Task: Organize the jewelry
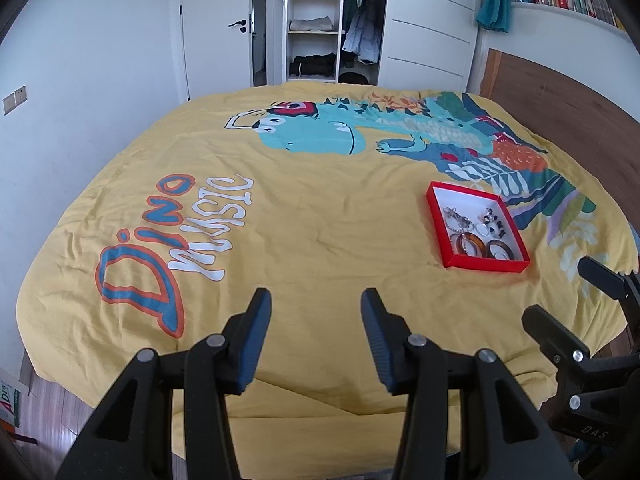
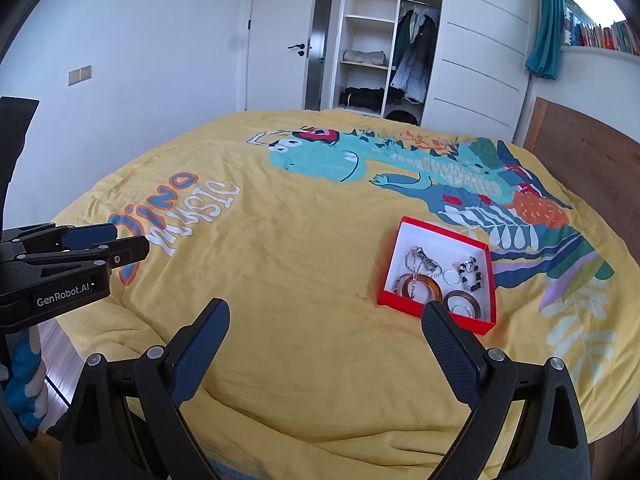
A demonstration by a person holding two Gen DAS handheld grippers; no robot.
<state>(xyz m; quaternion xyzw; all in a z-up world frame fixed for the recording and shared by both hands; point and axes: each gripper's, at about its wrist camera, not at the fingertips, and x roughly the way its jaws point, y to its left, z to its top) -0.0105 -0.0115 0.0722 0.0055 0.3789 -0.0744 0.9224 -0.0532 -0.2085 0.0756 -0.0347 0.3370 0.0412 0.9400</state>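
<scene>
The red box [image 2: 487, 288] of jewelry [image 2: 440, 276] sits right of centre on the yellow bedspread [image 2: 304, 280]. Both the left gripper [image 1: 316, 300] and right gripper [image 2: 326, 312] hover near it, jaws apart and empty. Best come down slowly on one amber bangle [image 2: 418, 286], clear of the tangled chains.

We see the box [image 2: 490, 280] lying on the bed [image 2: 300, 280], right of its printed lettering [image 2: 192, 216]; the jewelry [image 2: 440, 276] lies inside, wardrobe [image 2: 384, 40] behind.

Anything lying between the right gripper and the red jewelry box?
Nothing: only bare yellow duvet lies between the right gripper and the red jewelry box, clearest in the right wrist view.
</scene>
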